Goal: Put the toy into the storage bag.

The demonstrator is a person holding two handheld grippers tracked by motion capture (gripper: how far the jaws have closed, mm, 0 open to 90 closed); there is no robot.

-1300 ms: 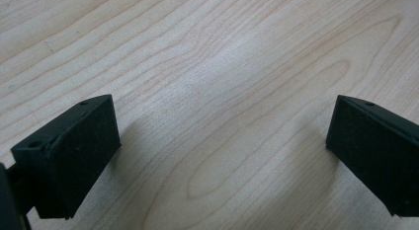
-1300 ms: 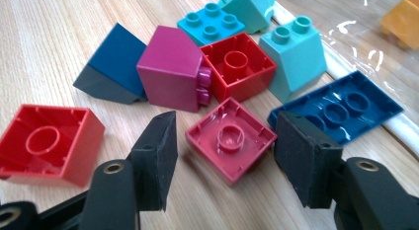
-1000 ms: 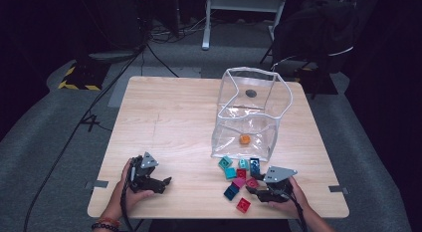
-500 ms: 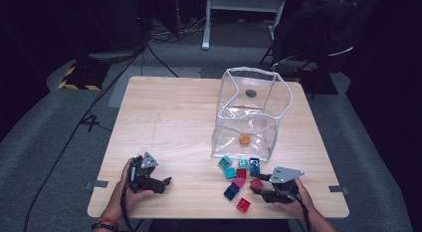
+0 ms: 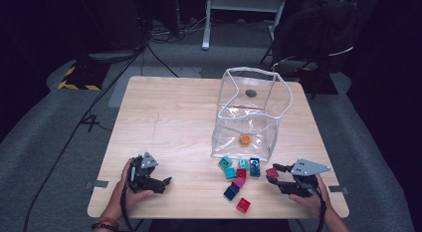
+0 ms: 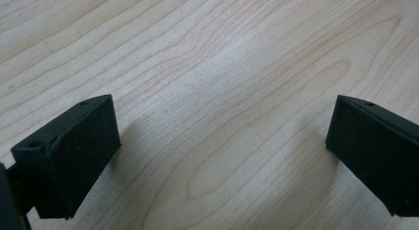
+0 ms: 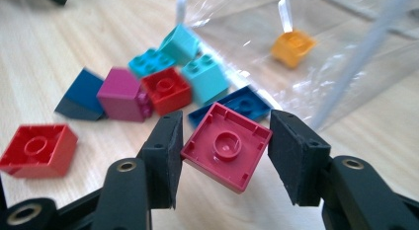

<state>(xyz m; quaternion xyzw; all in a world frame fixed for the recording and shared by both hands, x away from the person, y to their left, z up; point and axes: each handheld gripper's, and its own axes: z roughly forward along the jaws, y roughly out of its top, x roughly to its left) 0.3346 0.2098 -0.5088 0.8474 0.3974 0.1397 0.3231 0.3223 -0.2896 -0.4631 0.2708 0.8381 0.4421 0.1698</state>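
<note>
Clamping a crimson brick [image 7: 226,145], the right hand-held gripper [image 7: 225,156] faces scattered bricks [image 7: 163,89] beside the clear bag [image 7: 316,47].

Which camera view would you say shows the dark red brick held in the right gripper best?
The right gripper view: the dark red brick sits large between the right gripper pads, hollow underside facing the camera. The high view shows it as a small red speck at the jaw tips.

Right gripper [image 5: 274,174] holds a dark-red brick [image 5: 272,173] above the surface [image 5: 169,117], beside loose bricks [image 5: 239,174] near the clear bag [image 5: 251,115].
</note>
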